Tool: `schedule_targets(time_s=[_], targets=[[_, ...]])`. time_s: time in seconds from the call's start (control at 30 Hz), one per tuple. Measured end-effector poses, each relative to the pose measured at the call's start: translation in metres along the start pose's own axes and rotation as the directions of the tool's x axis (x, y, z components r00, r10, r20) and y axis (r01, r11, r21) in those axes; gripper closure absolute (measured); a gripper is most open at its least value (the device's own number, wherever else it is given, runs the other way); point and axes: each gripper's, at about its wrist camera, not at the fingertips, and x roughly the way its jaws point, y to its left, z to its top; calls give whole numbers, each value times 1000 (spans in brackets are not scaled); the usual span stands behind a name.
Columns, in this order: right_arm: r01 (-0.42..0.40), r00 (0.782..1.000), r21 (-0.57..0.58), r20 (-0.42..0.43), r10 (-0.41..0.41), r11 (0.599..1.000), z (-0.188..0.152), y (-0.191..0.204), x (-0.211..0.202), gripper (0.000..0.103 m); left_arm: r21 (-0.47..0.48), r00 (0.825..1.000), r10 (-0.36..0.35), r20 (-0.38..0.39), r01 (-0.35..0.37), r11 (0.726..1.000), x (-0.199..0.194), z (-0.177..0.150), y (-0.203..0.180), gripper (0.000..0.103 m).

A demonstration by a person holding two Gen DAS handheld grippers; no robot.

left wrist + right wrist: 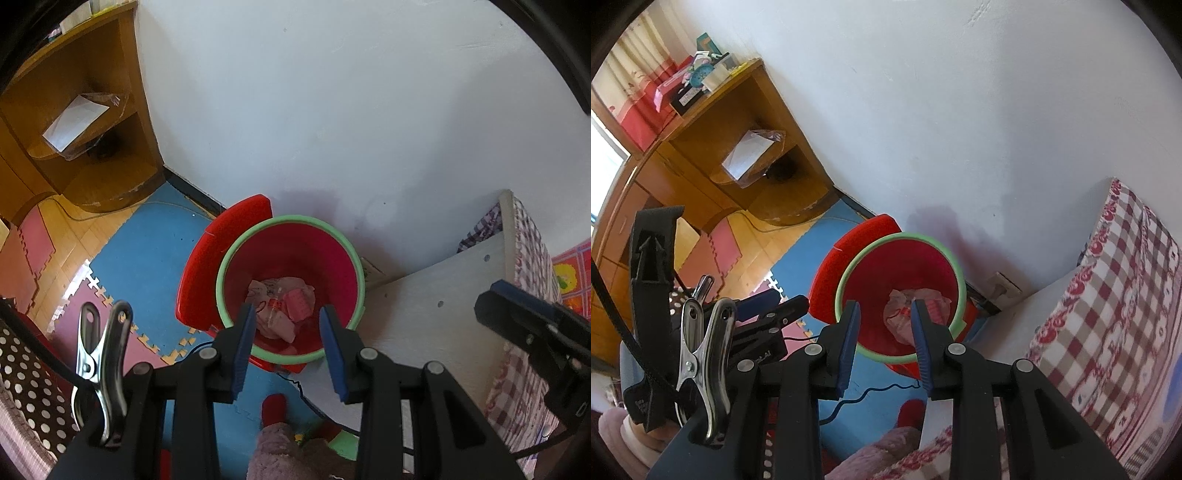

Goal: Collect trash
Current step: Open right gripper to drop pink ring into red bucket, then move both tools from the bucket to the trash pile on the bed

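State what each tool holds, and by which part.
Nothing is held. The left tool and right tool both hang open and empty above the bin; the crumpled trash lies at its bottom.

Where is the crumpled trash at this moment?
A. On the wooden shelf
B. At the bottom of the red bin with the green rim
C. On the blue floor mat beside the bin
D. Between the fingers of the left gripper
B: the crumpled trash lies at the bottom of the red bin, and both the left gripper and the right gripper are open with nothing between their fingers.
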Motion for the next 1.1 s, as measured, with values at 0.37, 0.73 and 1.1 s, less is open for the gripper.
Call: schedule_targets(time_s=[0.37,0.73,1.1], targets=[[-32,998,-18,50,33,999,-21,11,-37,74,3,999,7,40,-7,1000,-38,-14,-6,66],[-75,992,-46,94,79,996,-50,22,-80,74,14,995,41,92,-42,999,-84,-36,-15,66],[-147,977,-73,143,156,986,-93,22,-133,74,34,987,72,142,-77,996,-136,-73,-38,66]])
